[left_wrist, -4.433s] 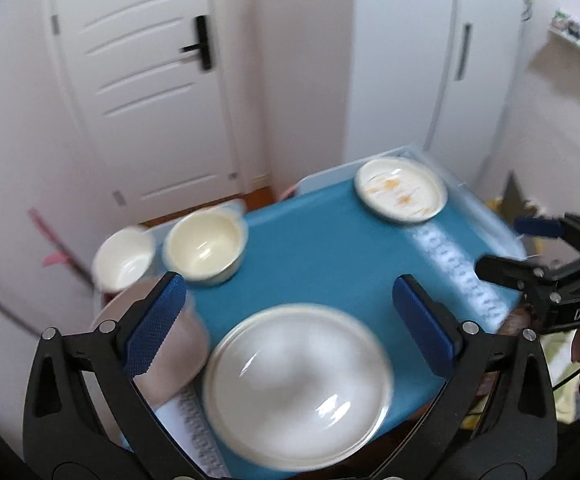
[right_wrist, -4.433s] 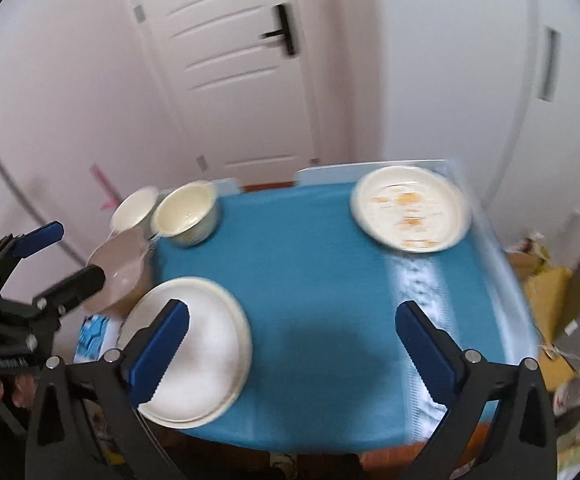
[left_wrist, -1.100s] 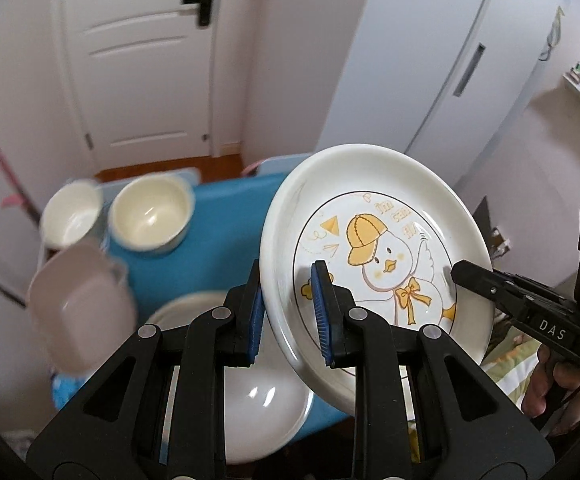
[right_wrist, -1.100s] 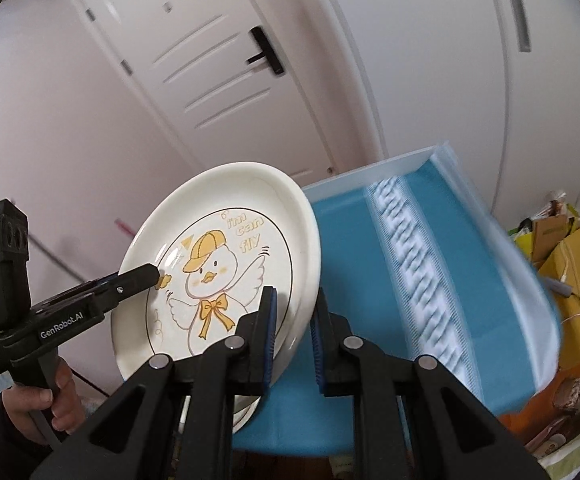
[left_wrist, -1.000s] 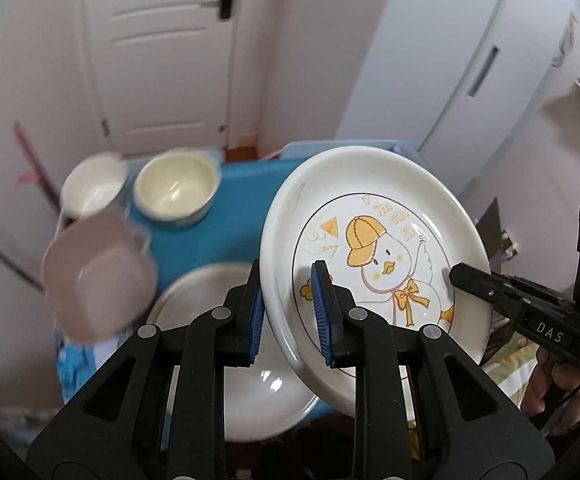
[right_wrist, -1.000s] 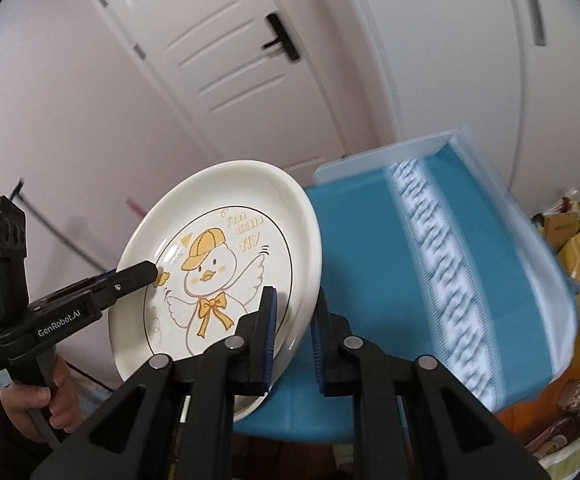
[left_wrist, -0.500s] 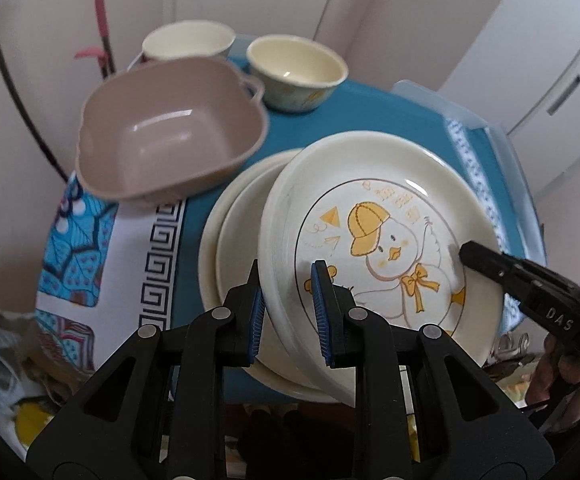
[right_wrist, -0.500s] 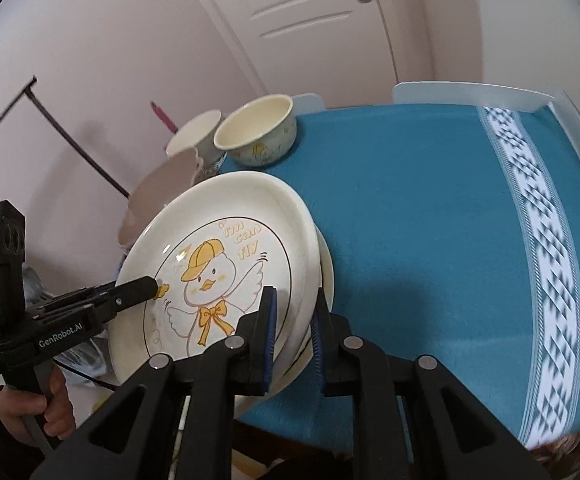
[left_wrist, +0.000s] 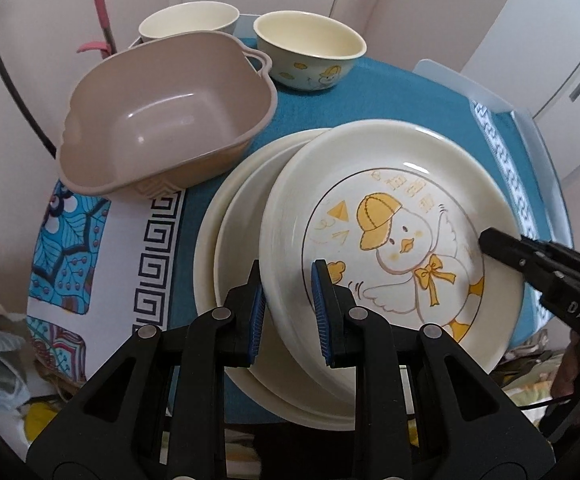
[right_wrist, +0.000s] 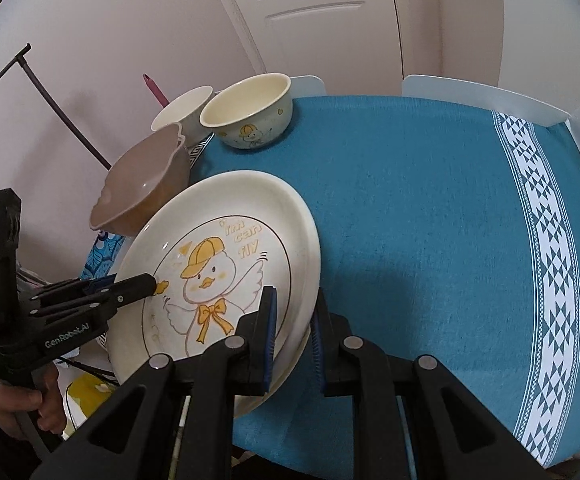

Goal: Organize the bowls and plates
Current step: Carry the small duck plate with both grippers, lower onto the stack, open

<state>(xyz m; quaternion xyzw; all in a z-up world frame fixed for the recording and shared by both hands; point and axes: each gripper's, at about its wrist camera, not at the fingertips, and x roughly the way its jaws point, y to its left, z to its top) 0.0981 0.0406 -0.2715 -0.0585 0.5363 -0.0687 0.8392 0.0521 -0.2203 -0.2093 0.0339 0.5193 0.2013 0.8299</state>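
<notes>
A cream plate with a yellow duck picture (left_wrist: pixel 402 248) (right_wrist: pixel 217 264) is gripped from both sides. My left gripper (left_wrist: pixel 287 292) is shut on its near-left rim, and my right gripper (right_wrist: pixel 293 312) is shut on the opposite rim. Each gripper also shows in the other's view, the right gripper (left_wrist: pixel 494 242) and the left gripper (right_wrist: pixel 145 280), with one finger lying on the plate's face. The duck plate sits low over a plain cream plate (left_wrist: pixel 225 240), shifted a little to the right of it. I cannot tell whether the two plates touch.
A brown square bowl with handles (left_wrist: pixel 161 112) (right_wrist: pixel 145 184) stands close to the left of the plates. Behind it are a cream duck bowl (left_wrist: pixel 310 48) (right_wrist: pixel 249 112) and a second cream bowl (left_wrist: pixel 187 20). The blue tablecloth (right_wrist: pixel 430 208) stretches to the right. A hand (right_wrist: pixel 21 404) holds the left gripper.
Both grippers came down with the duck plate, from high in the air to just over the plain plate. In the last half second it hardly moved.
</notes>
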